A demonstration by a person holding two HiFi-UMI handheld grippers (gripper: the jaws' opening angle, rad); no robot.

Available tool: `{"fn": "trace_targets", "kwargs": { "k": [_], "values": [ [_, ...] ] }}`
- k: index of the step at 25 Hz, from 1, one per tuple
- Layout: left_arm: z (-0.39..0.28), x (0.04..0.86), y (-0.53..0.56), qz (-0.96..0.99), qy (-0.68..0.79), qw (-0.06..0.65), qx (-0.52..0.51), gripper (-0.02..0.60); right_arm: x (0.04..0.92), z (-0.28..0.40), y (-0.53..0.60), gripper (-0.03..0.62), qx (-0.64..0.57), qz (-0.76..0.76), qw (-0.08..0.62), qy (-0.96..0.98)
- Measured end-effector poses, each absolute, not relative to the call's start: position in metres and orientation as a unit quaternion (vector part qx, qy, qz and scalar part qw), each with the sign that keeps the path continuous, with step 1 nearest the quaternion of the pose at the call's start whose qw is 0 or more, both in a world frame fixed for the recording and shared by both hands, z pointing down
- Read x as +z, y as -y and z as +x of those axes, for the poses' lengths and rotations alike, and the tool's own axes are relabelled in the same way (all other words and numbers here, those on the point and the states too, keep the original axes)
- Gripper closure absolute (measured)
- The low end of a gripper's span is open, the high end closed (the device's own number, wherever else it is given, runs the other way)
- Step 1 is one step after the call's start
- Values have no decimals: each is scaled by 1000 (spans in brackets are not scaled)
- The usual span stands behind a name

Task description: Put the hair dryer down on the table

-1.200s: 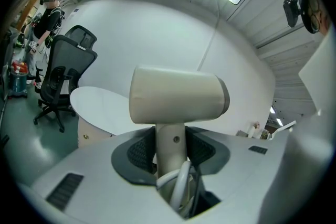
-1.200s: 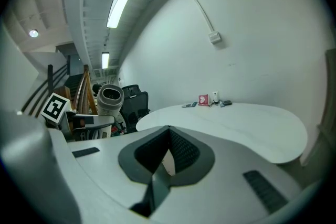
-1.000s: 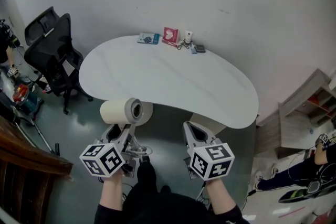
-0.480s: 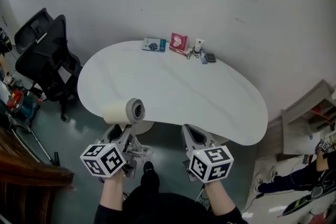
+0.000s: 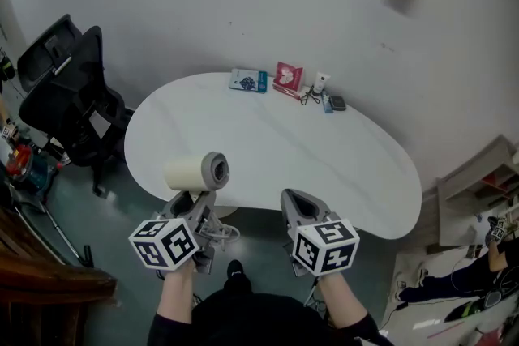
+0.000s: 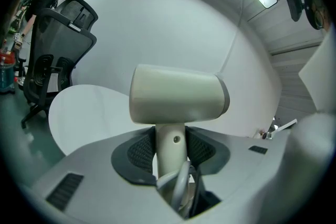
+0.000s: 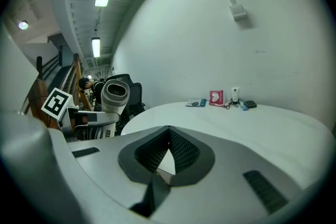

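My left gripper (image 5: 195,202) is shut on the handle of a cream hair dryer (image 5: 197,172), whose barrel lies sideways above the near left edge of the white table (image 5: 324,166). In the left gripper view the handle (image 6: 170,149) stands upright between the dark pads, with the barrel (image 6: 178,94) above and the grey cord looped below. My right gripper (image 5: 295,198) hovers at the table's near edge, to the right of the left one. Its jaws (image 7: 168,134) meet at the tips with nothing between them. The right gripper view shows the hair dryer (image 7: 114,94) from its nozzle end.
A blue packet (image 5: 248,81), a red box (image 5: 287,79), a white tube (image 5: 320,82) and a small dark item (image 5: 336,103) lie along the table's far edge by the wall. A black office chair (image 5: 69,105) stands left of the table, shelves (image 5: 474,182) at the right.
Both grippers and the view have come closer to the table. The hair dryer's barrel, earlier in front of the table's edge, now overlaps its near left rim. The grip is unchanged.
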State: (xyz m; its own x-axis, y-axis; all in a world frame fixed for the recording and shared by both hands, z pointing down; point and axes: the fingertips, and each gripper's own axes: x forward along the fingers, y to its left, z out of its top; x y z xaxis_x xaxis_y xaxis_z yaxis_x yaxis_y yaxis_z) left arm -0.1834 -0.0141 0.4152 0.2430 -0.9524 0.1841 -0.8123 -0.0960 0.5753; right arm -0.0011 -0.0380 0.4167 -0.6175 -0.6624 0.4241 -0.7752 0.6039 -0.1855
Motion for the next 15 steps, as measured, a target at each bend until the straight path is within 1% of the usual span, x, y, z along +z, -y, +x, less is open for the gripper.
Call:
{"fn": "trace_targets", "kwargs": {
  "k": [7, 15],
  "values": [
    [-202, 422, 39, 738, 598, 297, -100, 413, 426, -17, 60, 592, 195, 418, 163, 872],
    [-213, 429, 70, 740, 591, 307, -91, 414, 429, -13, 82, 592, 201, 435, 170, 861]
  ]
}}
